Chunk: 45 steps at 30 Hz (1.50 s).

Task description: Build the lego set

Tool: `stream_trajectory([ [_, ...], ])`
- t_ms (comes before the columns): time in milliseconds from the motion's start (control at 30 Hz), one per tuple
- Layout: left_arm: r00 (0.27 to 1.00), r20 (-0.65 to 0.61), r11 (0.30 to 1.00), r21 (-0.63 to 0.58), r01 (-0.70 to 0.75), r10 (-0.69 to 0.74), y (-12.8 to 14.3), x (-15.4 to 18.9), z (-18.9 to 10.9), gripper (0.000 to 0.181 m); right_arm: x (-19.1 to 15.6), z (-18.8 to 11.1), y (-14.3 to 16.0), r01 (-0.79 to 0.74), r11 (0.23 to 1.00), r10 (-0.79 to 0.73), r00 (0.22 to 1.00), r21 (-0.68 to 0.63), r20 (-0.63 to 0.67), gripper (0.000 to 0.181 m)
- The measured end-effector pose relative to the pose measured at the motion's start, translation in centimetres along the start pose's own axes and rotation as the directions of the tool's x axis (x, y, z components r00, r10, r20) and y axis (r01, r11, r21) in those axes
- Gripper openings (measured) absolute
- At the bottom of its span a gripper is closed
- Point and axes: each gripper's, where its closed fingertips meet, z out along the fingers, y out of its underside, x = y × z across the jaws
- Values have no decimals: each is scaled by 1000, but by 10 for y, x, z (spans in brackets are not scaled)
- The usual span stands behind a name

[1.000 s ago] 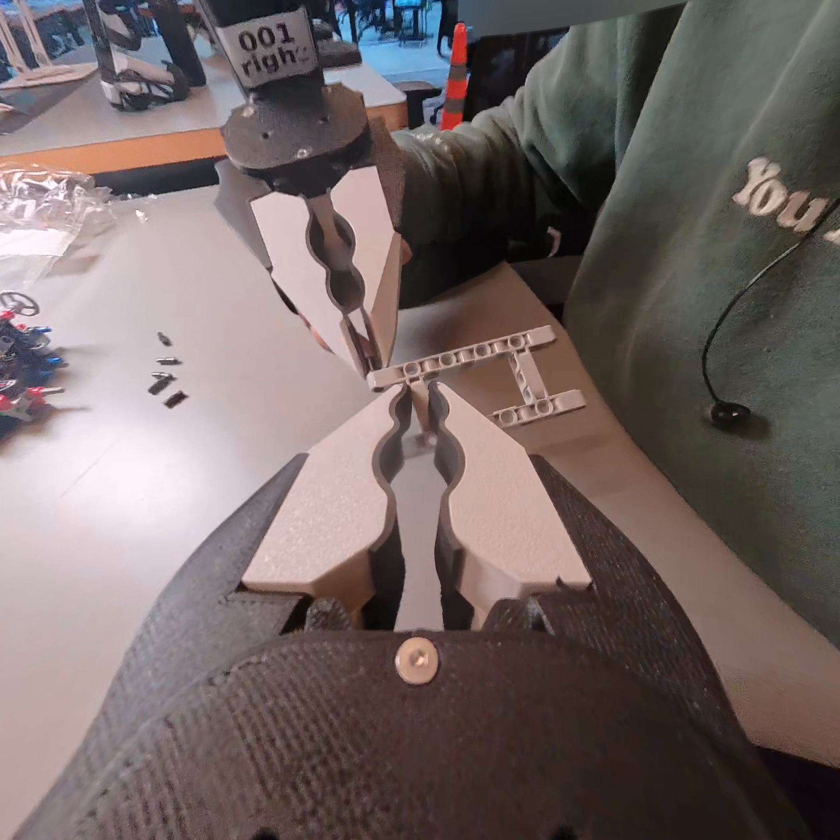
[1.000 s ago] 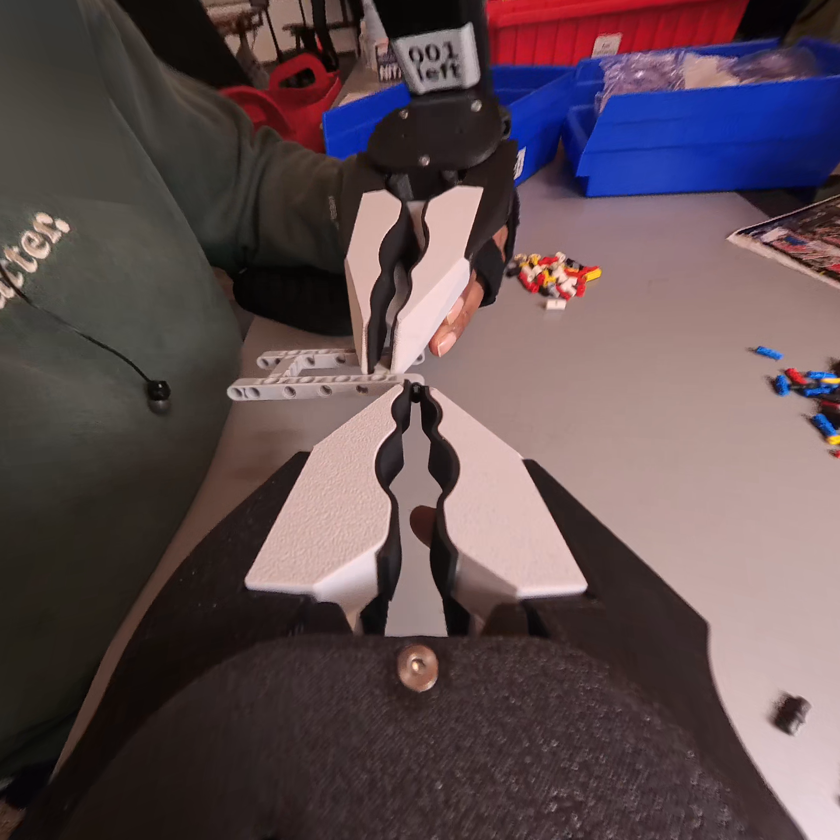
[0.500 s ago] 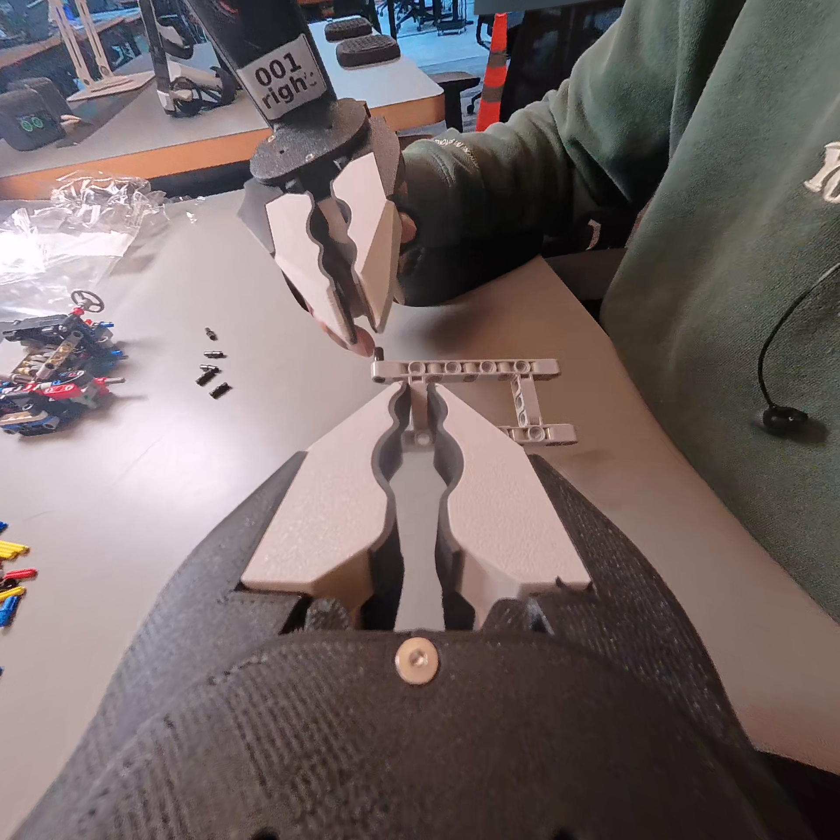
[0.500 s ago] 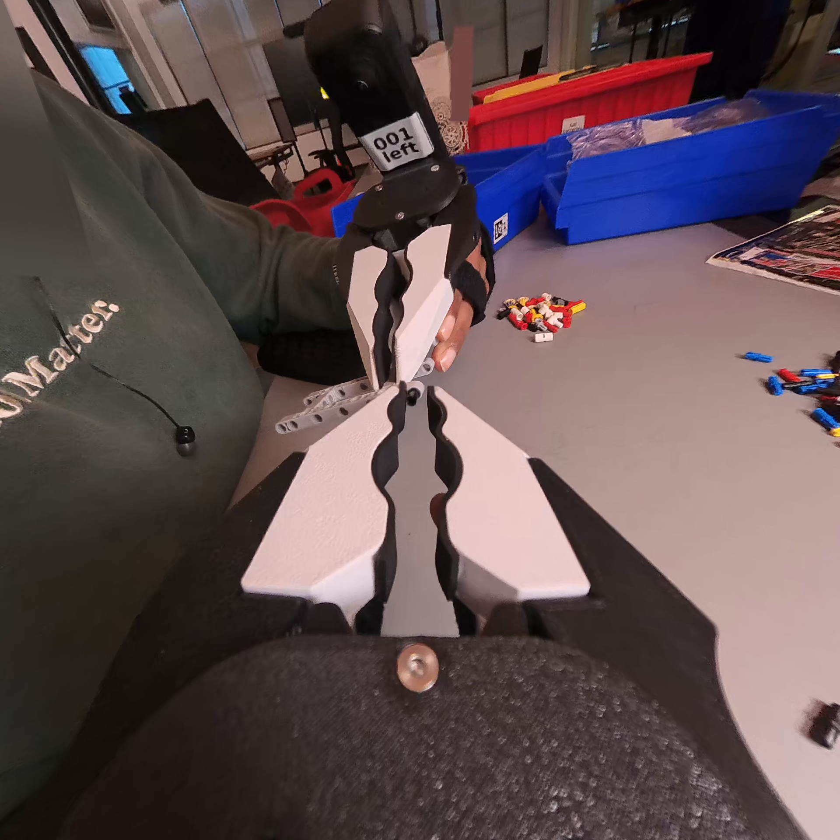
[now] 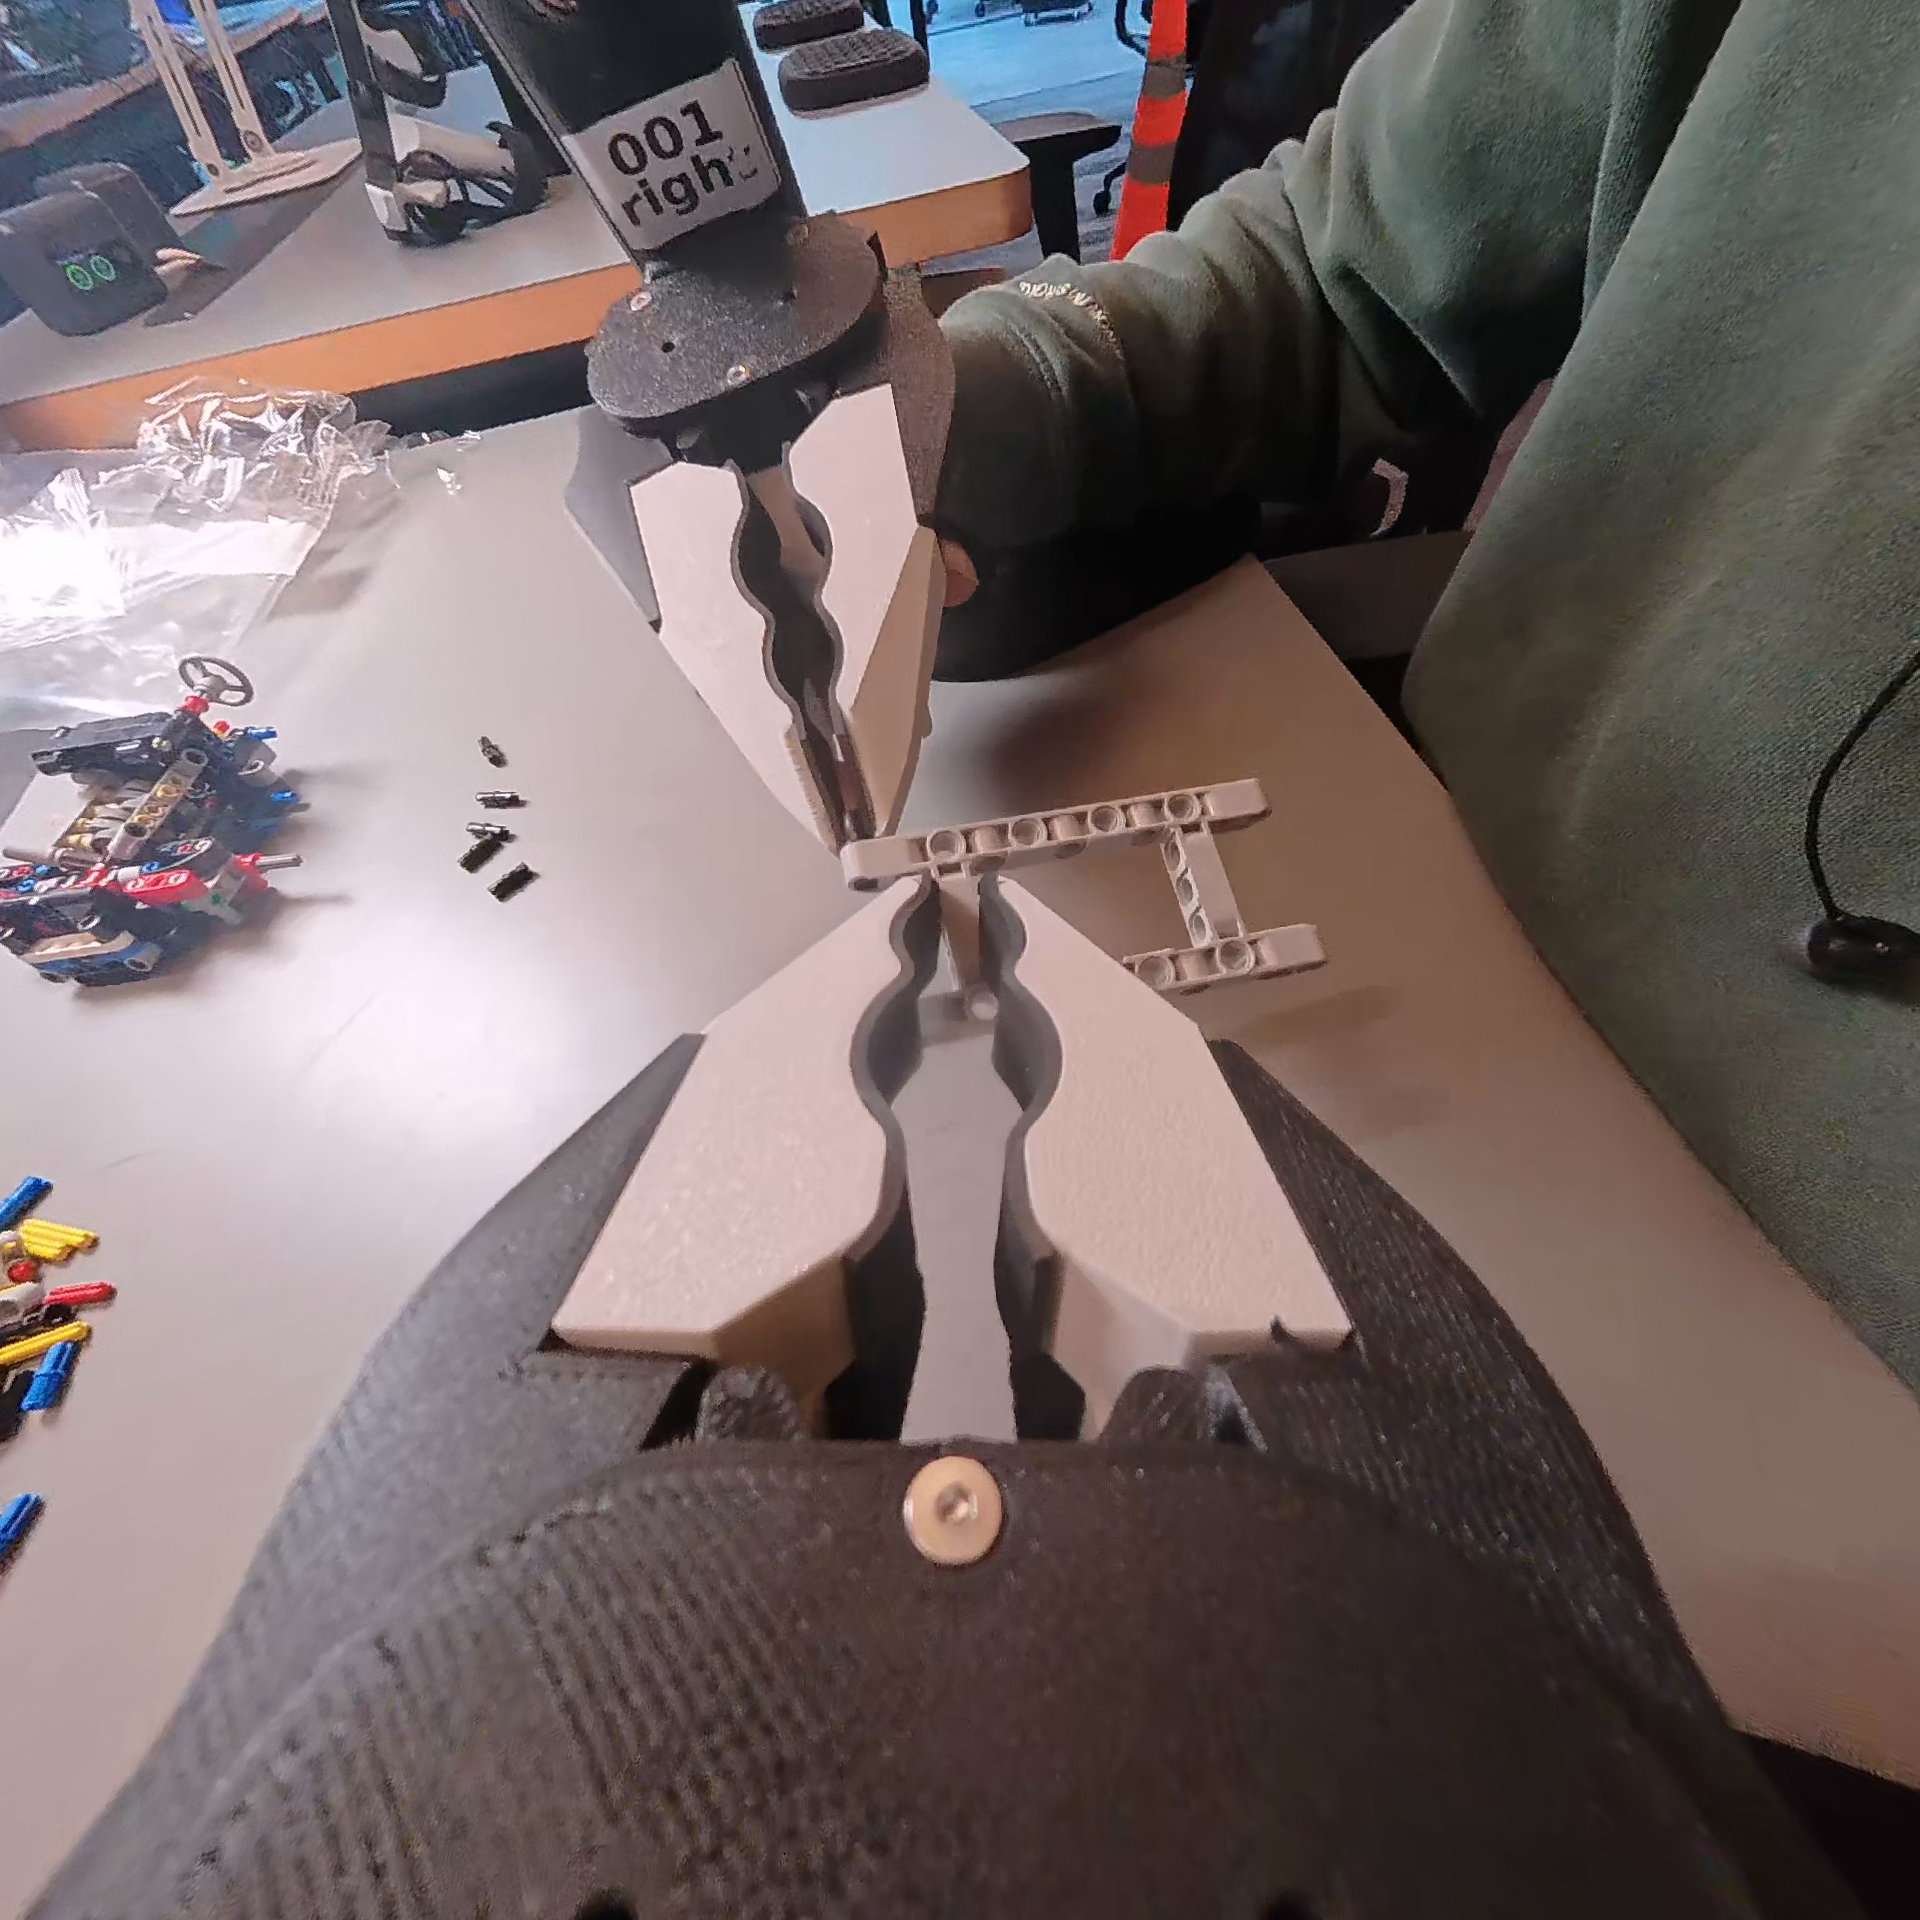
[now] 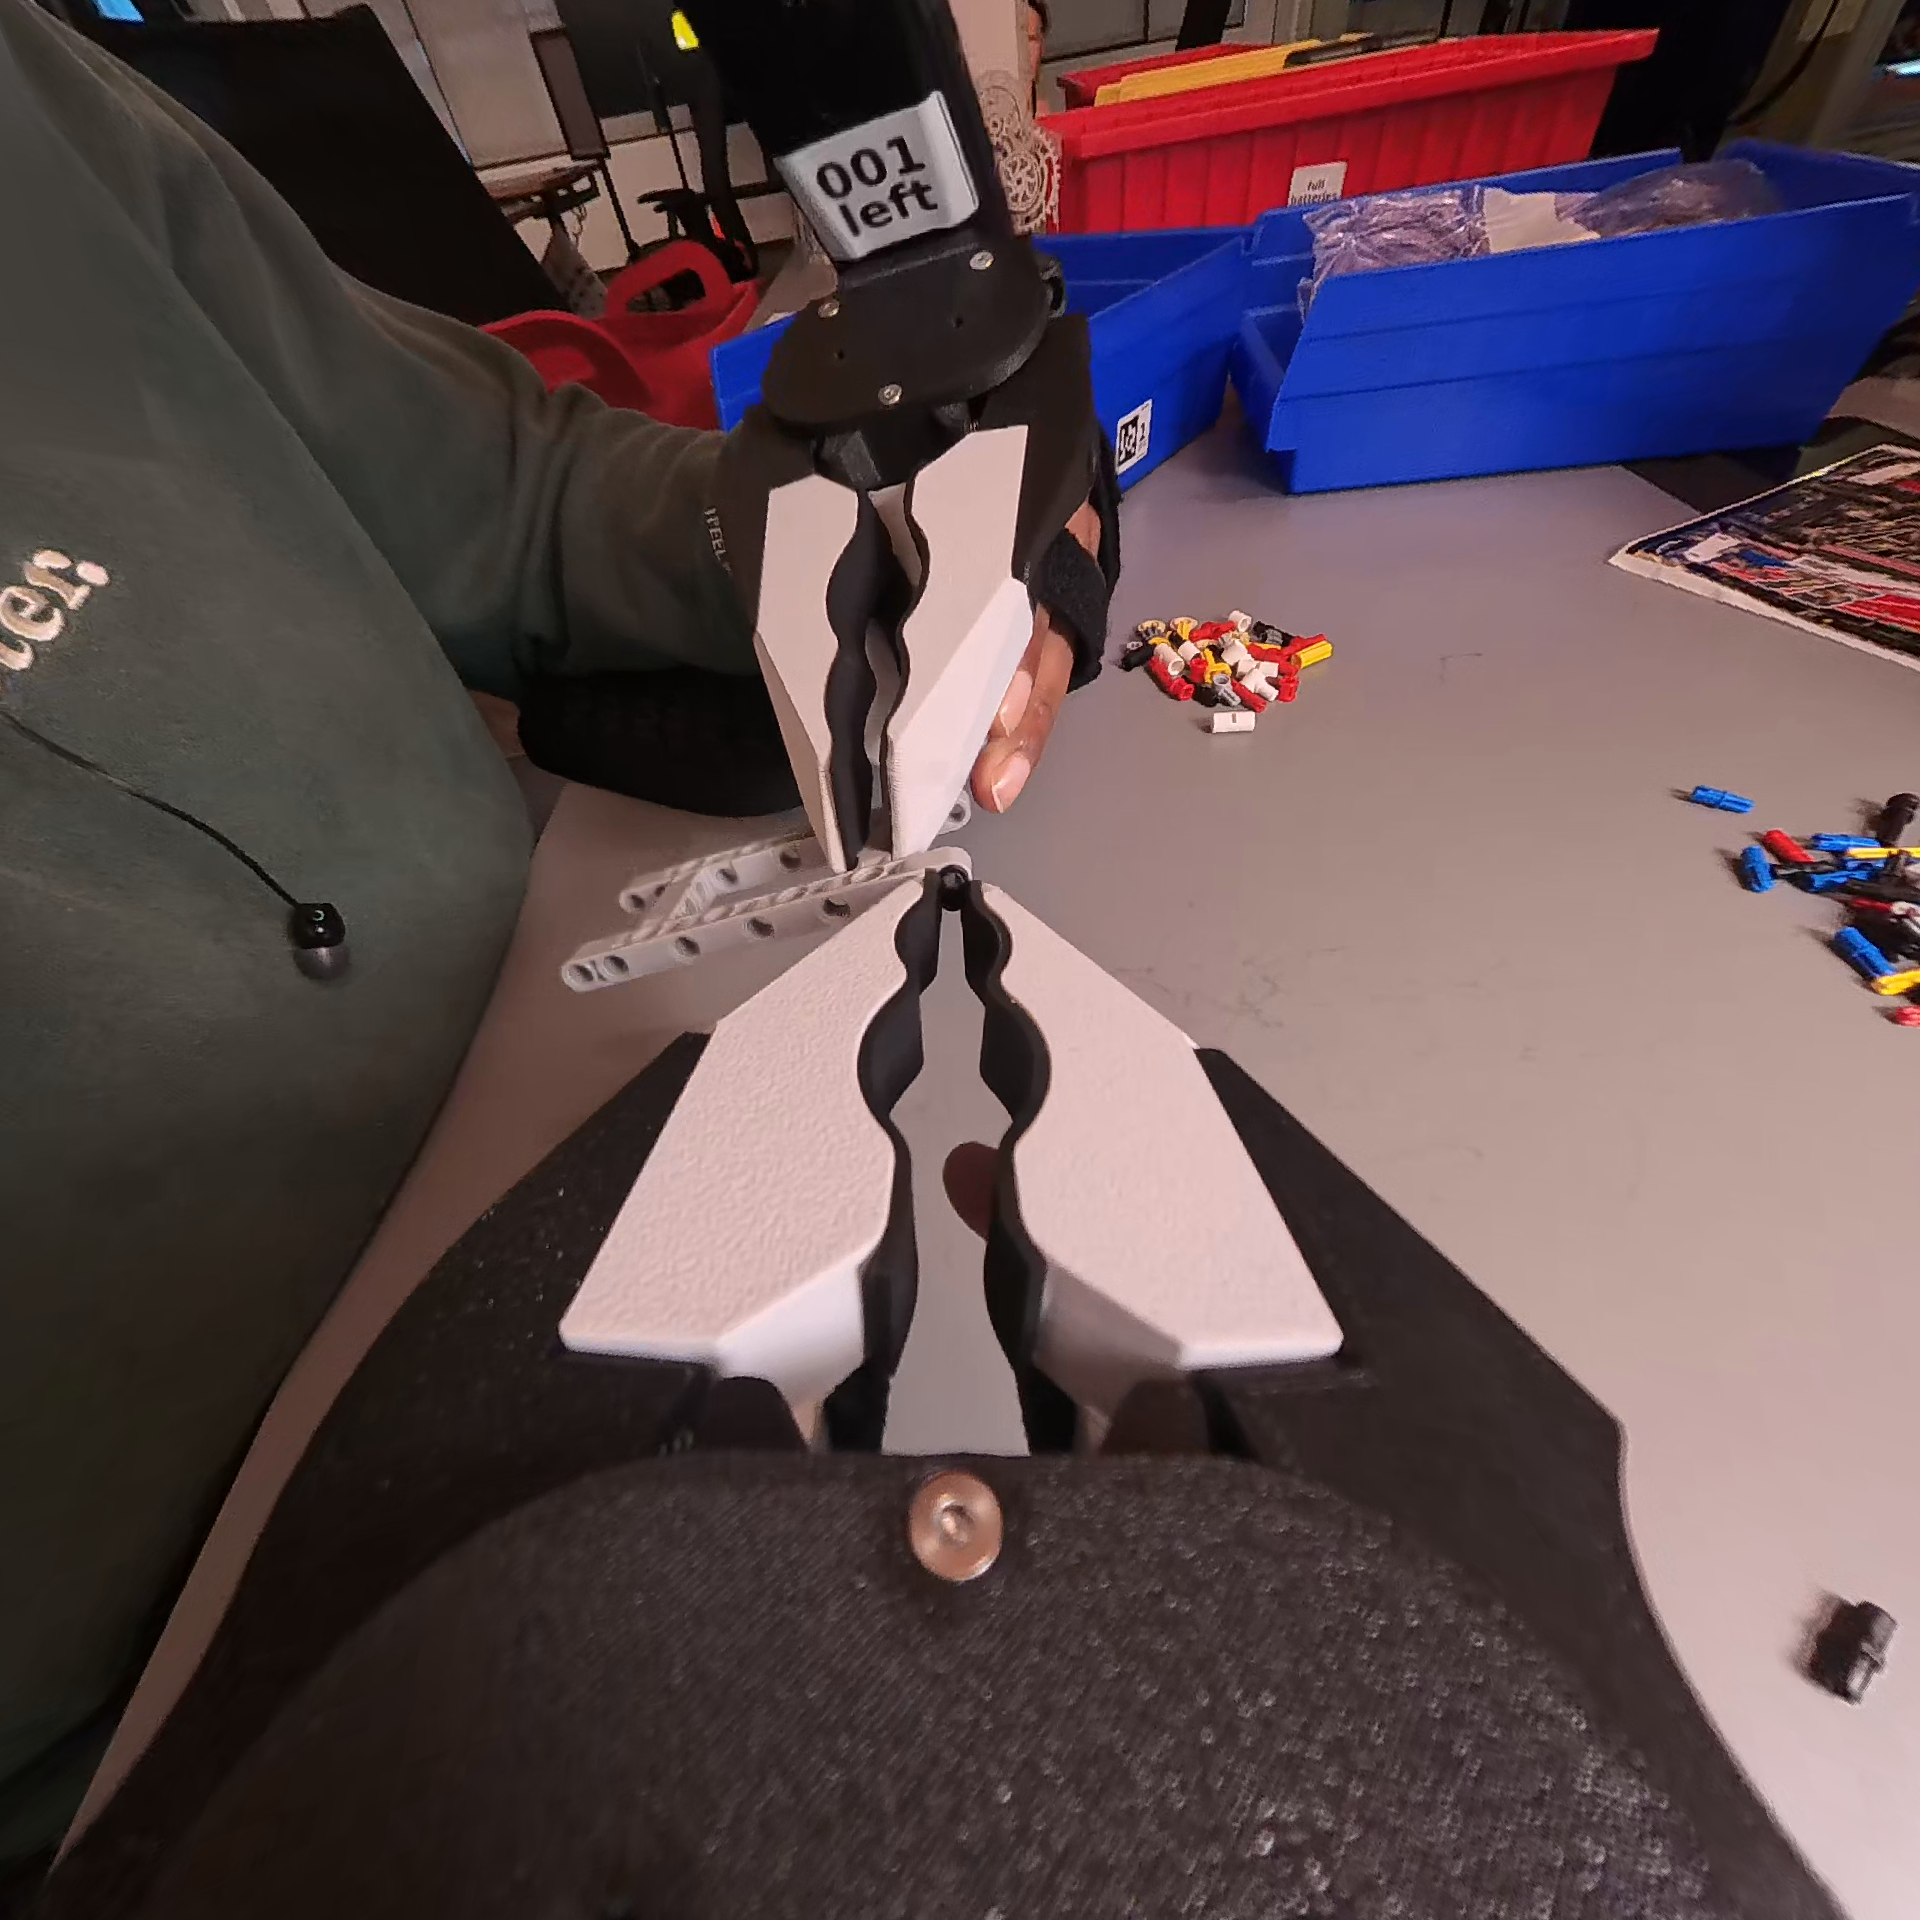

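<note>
Lego frame [image 5: 1081,847] clamped in left jaws above grey table [image 5: 312,1039]; right jaws pinch black pin [image 6: 950,882]; blue bins [image 6: 1558,343] behind.

Tags [image 6: 878,182] on left gripper [image 6: 862,850], right gripper [image 5: 847,826]

Left gripper [image 5: 961,902] and right gripper [image 6: 951,894] meet tip to tip — both clamped. Right's tips seem nearly closed.
</note>
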Motion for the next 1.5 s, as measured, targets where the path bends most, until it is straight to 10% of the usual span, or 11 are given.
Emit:
stream_trajectory([
  [333, 999, 7, 998, -45, 43, -43, 13, -8, 5, 5, 13, -6, 11, 27, 997, -31, 998, -72, -51, 9],
  [633, 991, 17, 959, -253, 129, -129, 62, -13, 12, 6, 125, -114, 78, -153, 936, -44, 842, -316, -537, 17],
  [1500, 999, 6, 936, -349, 51, -52, 89, -6, 19, 6, 143, -73, 99, -240, 801, -48, 887, -549, -458, 4],
])
